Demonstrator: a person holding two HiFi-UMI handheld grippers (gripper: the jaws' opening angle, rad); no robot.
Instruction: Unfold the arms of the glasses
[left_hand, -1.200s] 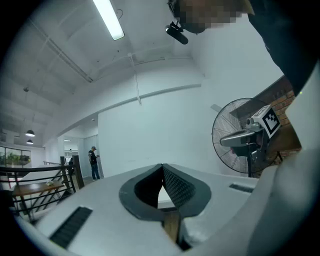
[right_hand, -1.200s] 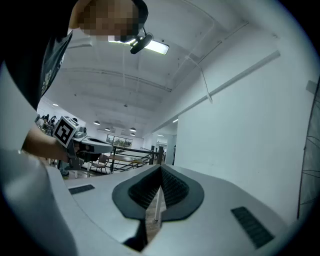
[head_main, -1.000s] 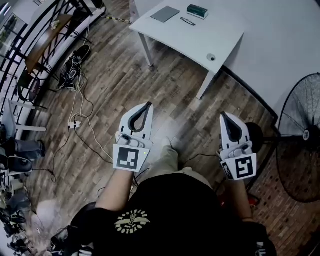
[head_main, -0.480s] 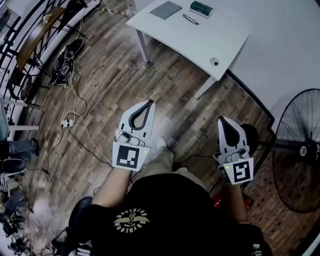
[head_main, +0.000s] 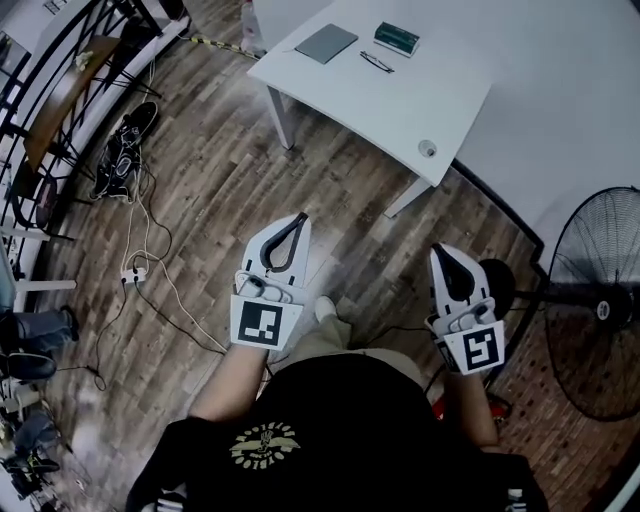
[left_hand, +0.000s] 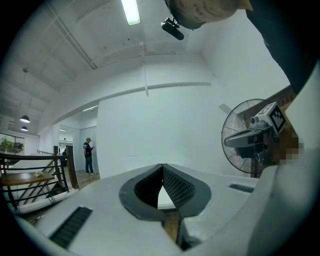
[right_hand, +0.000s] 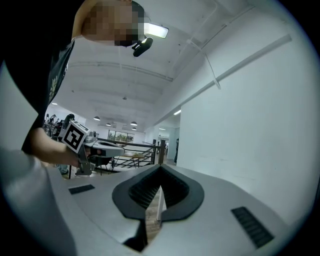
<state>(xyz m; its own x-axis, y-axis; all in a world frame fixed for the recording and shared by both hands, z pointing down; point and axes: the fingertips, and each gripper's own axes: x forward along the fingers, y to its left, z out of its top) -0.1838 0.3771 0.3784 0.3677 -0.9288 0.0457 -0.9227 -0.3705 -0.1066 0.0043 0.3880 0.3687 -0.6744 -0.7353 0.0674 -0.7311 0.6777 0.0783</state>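
- Head view shows the glasses (head_main: 377, 62) lying on the white table (head_main: 400, 105), far ahead of the person, between a grey pad (head_main: 326, 43) and a green box (head_main: 396, 38); their arms look folded in, though they are too small to be sure
- The left gripper (head_main: 299, 218) and right gripper (head_main: 437, 249) are held level in front of the body over the wooden floor (head_main: 220, 170), well apart from the table, probably just being carried toward it
- Left gripper view has the jaws clenched tip to tip with nothing between them; right gripper view shows the same, closed and empty
- Judging by this, the unfolding has not begun
- No brand or label can be read: the box print is too small, the shirt emblem (head_main: 263, 443) is unclear, and each cube (head_main: 262, 322) bears only a black-and-white square marker
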